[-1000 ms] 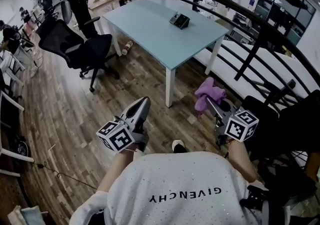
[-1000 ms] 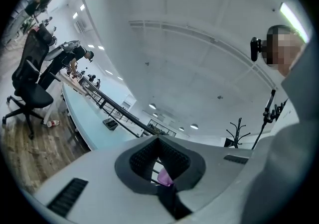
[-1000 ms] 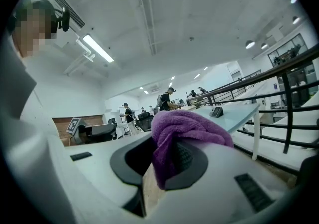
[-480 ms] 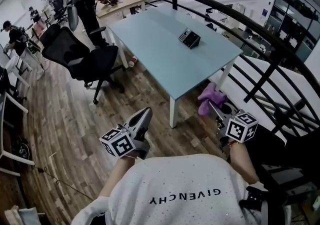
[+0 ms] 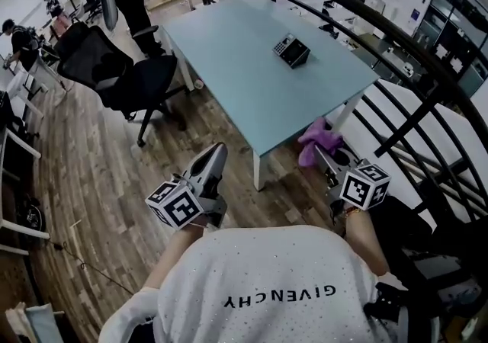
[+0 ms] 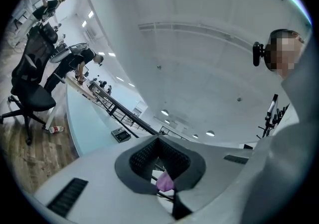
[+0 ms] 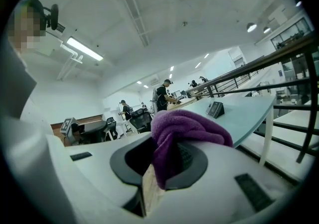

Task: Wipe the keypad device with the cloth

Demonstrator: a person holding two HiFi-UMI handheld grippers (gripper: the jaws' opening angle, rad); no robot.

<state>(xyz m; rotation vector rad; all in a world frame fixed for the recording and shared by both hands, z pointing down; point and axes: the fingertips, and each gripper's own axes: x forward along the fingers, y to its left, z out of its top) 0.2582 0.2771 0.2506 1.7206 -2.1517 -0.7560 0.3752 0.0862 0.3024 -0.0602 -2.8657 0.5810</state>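
Purple cloth (image 5: 319,138) sits bunched in the right claw (image 5: 320,152), whose jaws are clamped on a fold of it, as the person carrying both tools closes on the pale-blue bench (image 5: 229,52). Over the past second the bench has drawn nearer in the head view. Its near corner and white leg now sit just ahead of the two claws, where a moment ago a wider strip of wooden floor (image 5: 99,174) lay between.

The claws have kept their pose in front of the body. The left claw (image 5: 216,157) has its jaws together with nothing between them, and the purple glimpsed past them is the cloth in the other tool. The keypad (image 5: 292,50) stands where it did, alone on the bench toward its far right edge and well apart from the cloth. A black chair (image 5: 114,67) sits off the bench's left edge, and a dark railing (image 5: 404,59) runs beyond its right edge.

Judged from this, the walk-up is nearly over but no wiping has begun — the cloth has yet to be carried across the bench top to the keypad, and the left claw is free to steady the device.
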